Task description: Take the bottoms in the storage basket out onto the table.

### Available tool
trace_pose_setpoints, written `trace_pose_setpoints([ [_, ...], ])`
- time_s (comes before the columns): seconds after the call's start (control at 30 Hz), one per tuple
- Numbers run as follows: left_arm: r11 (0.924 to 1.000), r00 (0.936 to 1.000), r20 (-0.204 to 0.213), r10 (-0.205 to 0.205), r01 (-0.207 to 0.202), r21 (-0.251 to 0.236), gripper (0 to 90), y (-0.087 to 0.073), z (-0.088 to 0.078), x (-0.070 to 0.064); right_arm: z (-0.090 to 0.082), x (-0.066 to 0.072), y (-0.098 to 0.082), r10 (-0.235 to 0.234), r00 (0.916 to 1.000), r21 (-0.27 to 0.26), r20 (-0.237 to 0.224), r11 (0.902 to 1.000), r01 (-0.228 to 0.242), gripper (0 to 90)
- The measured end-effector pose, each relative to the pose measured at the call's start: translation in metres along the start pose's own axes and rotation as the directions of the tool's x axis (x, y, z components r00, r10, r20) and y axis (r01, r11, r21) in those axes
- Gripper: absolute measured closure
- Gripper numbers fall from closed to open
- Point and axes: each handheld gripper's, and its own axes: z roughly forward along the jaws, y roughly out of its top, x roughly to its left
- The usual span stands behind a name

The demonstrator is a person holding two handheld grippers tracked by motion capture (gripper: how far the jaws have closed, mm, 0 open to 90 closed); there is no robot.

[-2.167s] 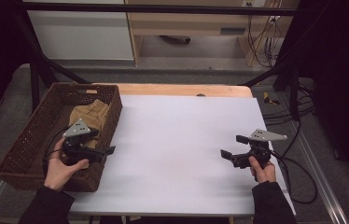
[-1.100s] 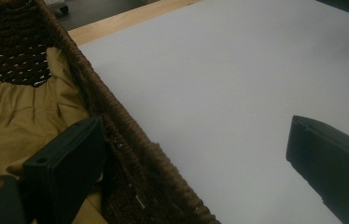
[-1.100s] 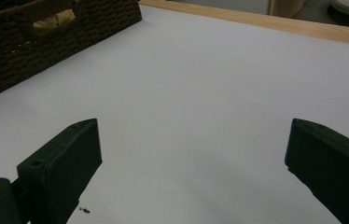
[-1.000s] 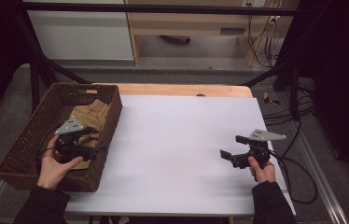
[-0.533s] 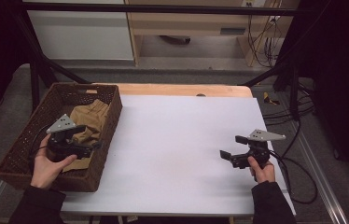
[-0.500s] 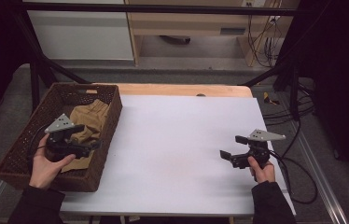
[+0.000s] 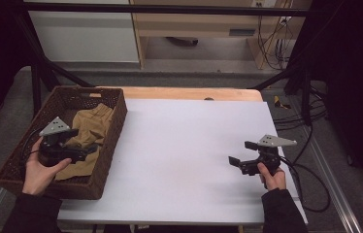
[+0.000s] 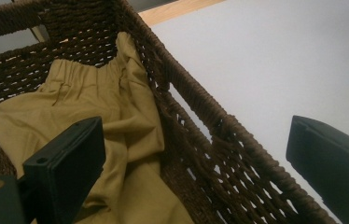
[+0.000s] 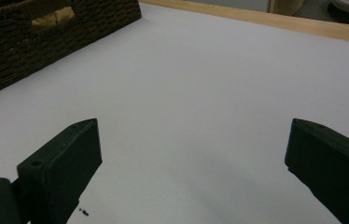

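One crumpled mustard-yellow cloth garment lies inside one dark brown woven wicker basket at the left side of the table, its long axis running near to far, the gathered waistband end pointing to the far wall of the basket. Left gripper hangs over the basket's near half, just above the cloth, jaws spread wide and holding nothing; in the left gripper view one jaw sits over the garment and the other out past the basket rim. Right gripper is well apart, on the near right of the table, pointing left, jaws likewise wide apart over bare surface. That makes two grippers, one basket, one garment. The surface is a white sheet over a light wooden tabletop. Beyond it, a grey floor, pale cabinets and trailing black cables at right.
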Motion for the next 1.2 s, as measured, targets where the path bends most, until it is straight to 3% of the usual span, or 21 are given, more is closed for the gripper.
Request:
trace_pose_setpoints([
  [0.4, 0.9981, 0.9989, -0.047, -0.006, 0.009, 0.061, 4.6, -0.006, 0.006, 0.013, 0.000, 0.000, 0.000, 0.001, 1.0000, -0.006, -0.002, 1.0000, -0.001, 4.5],
  [0.6, 0.9966, 0.9990, -0.042, -0.016, 0.020, 0.080, 4.5, -0.008, 0.008, 0.021, 0.000, 0.000, 0.000, 0.002, 1.0000, -0.002, -0.001, 1.0000, -0.002, 4.5],
  [0.77, 0.9939, 0.9972, -0.073, -0.018, 0.026, 0.107, 4.1, -0.010, 0.010, 0.027, 0.001, 0.000, 0.000, 0.001, 1.0000, 0.001, -0.002, 1.0000, -0.001, 4.5],
  [1.07, 0.9812, 0.9944, -0.105, -0.015, 0.035, 0.190, 4.2, -0.014, 0.023, 0.034, 0.001, 0.000, 0.000, 0.002, 1.0000, 0.000, -0.001, 1.0000, -0.002, 4.5],
  [1.2, 0.9735, 0.9915, -0.128, 0.025, 0.005, 0.228, 6.6, -0.017, 0.031, 0.036, 0.001, 0.000, 0.000, 0.001, 1.0000, 0.005, 0.001, 1.0000, -0.001, 4.5],
])
